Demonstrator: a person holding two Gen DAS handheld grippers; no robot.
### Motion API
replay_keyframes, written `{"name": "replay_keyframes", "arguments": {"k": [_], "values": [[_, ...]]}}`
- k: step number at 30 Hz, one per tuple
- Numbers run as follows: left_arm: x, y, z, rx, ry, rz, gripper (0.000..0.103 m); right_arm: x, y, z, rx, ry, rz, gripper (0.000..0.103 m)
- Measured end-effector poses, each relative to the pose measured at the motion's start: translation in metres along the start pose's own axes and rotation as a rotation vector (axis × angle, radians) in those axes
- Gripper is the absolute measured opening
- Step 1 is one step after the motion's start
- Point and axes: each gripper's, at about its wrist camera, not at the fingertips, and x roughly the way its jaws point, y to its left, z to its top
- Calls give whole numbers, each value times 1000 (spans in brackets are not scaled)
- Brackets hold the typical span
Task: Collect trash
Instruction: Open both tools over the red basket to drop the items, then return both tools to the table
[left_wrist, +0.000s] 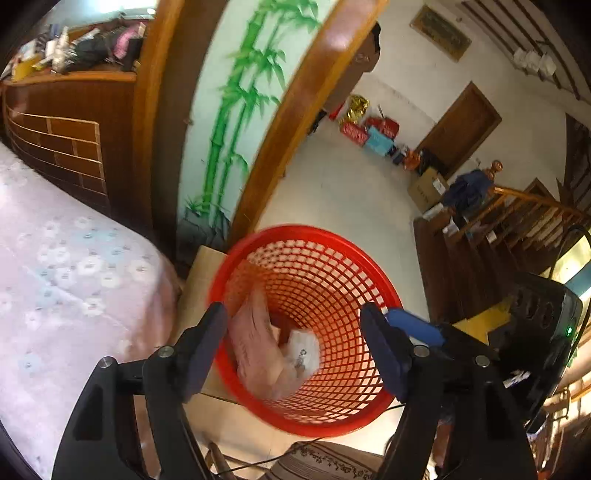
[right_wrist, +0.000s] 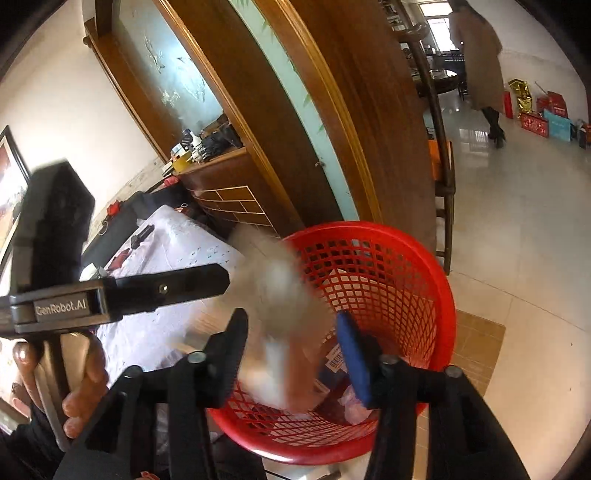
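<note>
A red mesh basket (left_wrist: 295, 232) stands on the floor below both grippers. In the left wrist view a crumpled pink plastic bag (left_wrist: 255, 343) and a white scrap (left_wrist: 304, 356) lie inside it. My left gripper (left_wrist: 295, 345) hangs over the basket's mouth, jaws wide apart, nothing between the pads. In the right wrist view my right gripper (right_wrist: 291, 356) is also over the basket (right_wrist: 388, 280), open. A blurred whitish-pink piece of trash (right_wrist: 277, 291) is loose in the gap, and I see no pad pressing it. More wrappers (right_wrist: 332, 360) lie at the bottom.
A bed with a floral cover (left_wrist: 66, 277) is at left, and flat cardboard (right_wrist: 480, 339) lies under the basket. A wooden screen with painted bamboo (left_wrist: 236, 110) rises behind. A wooden chair (right_wrist: 443, 177), a stair railing (left_wrist: 517, 206) and a person in a long coat (right_wrist: 480, 55) are further off.
</note>
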Motion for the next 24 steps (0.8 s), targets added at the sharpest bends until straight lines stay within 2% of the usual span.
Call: {"name": "replay_keyframes", "arguments": {"k": [3, 5, 7, 9, 11, 13, 15, 18, 22, 24], "values": [[-52, 15, -9, -26, -103, 43, 74, -12, 8, 4, -12, -23, -28, 57], [-88, 26, -19, -44, -173, 84, 79, -21, 25, 7, -38, -42, -10, 60], [-141, 42, -41, -80, -273, 207, 83, -28, 50, 9, -85, -69, 22, 69], [-190, 58, -67, -118, -352, 310, 86, -35, 86, 9, -148, -103, 87, 76], [-232, 76, -93, -175, -395, 401, 86, -36, 130, 7, -203, -127, 213, 84], [-282, 104, -131, -275, -450, 509, 86, -28, 174, 0, -252, -112, 350, 87], [-317, 124, -161, -340, -470, 603, 86, -12, 220, -9, -311, -65, 461, 88], [-365, 159, -211, -450, -477, 775, 86, 17, 288, -26, -395, 7, 549, 88], [-408, 202, -264, -617, -481, 864, 86, 50, 360, -52, -465, 82, 571, 89], [-424, 225, -288, -704, -477, 883, 86, 58, 380, -65, -475, 90, 565, 90]]}}
